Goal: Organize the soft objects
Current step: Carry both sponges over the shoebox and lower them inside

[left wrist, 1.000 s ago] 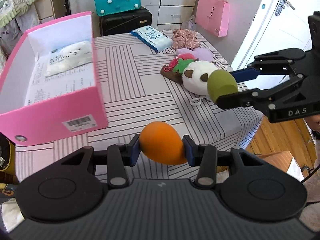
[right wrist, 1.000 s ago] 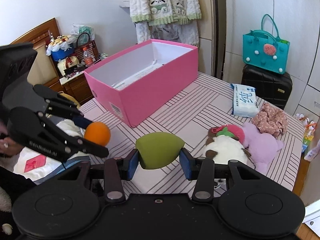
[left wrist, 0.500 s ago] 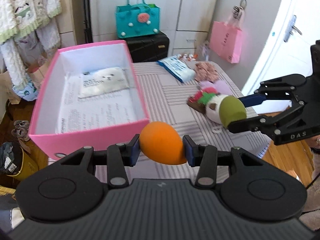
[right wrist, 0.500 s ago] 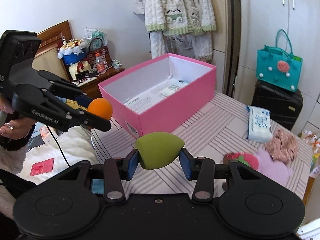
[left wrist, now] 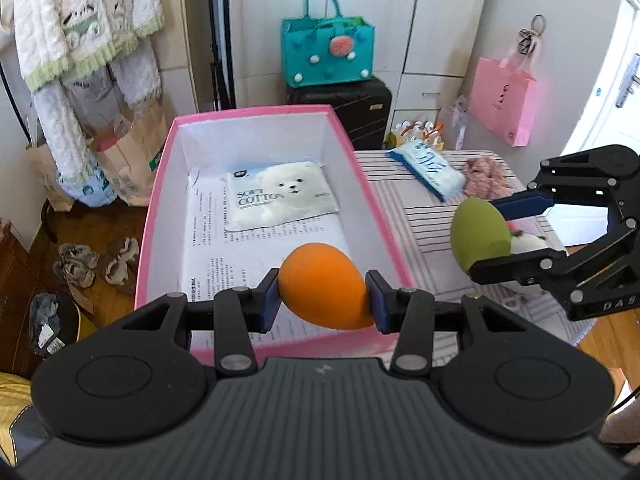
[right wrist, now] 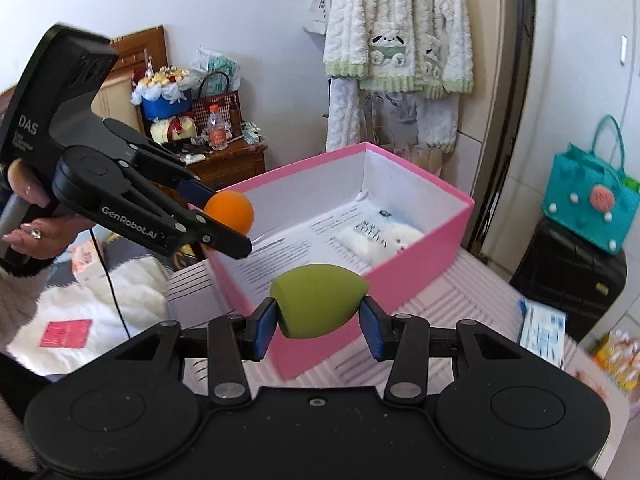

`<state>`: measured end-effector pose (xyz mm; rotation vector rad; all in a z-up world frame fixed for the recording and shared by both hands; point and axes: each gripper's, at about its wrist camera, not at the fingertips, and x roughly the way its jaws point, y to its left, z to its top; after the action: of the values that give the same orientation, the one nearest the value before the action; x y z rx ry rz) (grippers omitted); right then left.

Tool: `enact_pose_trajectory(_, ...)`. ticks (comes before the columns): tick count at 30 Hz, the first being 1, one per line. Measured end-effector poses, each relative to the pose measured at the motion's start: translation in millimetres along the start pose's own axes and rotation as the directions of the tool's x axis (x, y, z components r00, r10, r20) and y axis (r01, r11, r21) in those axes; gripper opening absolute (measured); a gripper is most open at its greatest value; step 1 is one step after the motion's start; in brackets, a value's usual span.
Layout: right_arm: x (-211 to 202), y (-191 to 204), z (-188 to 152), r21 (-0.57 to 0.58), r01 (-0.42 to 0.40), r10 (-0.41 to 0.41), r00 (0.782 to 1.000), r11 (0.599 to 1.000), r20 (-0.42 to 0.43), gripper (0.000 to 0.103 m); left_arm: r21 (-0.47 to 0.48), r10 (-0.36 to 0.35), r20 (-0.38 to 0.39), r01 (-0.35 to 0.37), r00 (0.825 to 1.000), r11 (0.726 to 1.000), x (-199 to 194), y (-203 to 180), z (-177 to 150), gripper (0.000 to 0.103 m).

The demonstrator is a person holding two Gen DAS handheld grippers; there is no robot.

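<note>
My left gripper (left wrist: pixel 324 300) is shut on an orange egg-shaped sponge (left wrist: pixel 320 284), held above the near end of the open pink box (left wrist: pixel 160 184). In the right wrist view that left gripper (right wrist: pixel 224 220) and its orange sponge (right wrist: pixel 232 212) hang over the box's left end. My right gripper (right wrist: pixel 318 320) is shut on an olive-green sponge (right wrist: pixel 316 300), held in front of the pink box's (right wrist: pixel 420 264) near wall; in the left wrist view the right gripper (left wrist: pixel 492 232) carries the green sponge (left wrist: pixel 478 236) over the striped table. A white cotton pack (left wrist: pixel 280 196) lies inside the box.
On the striped table (left wrist: pixel 424 216) lie a blue wipes pack (left wrist: pixel 428 168), a pink floral scrunchie (left wrist: pixel 486 176) and a white plush toy (left wrist: pixel 528 242) partly hidden behind the right gripper. A black suitcase (left wrist: pixel 352 112) with a teal bag (left wrist: pixel 328 52) stands behind. A person's hand (right wrist: pixel 32 224) holds the left gripper.
Both grippers have moved toward the pink box, each still holding its sponge. The orange sponge went from over the table's front edge to above the box's near end.
</note>
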<state>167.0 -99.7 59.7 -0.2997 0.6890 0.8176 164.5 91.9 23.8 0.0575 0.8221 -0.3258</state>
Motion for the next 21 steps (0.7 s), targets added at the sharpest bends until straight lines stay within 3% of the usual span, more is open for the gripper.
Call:
enact_pose_trajectory(6,48,-13,30,-0.093,0.01,-0.011,1.0,0.996,-0.009,0.05,-0.044,0.031,-0.072,-0.034,0.997,0.998,41,31,16,0.044)
enact_pose_trajectory(13,106,-24,60,-0.21,-0.023,-0.003,0.993,0.978,-0.121,0.05,-0.048,0.071,-0.14,-0.079,0.988,0.996,80,49,37,0.044)
enact_pose_trajectory(21,143,-24,62,-0.333,-0.061,-0.022,0.97,0.941,-0.24,0.05,-0.097,0.021,-0.264,-0.048,0.964,0.994,128,64,52,0.044)
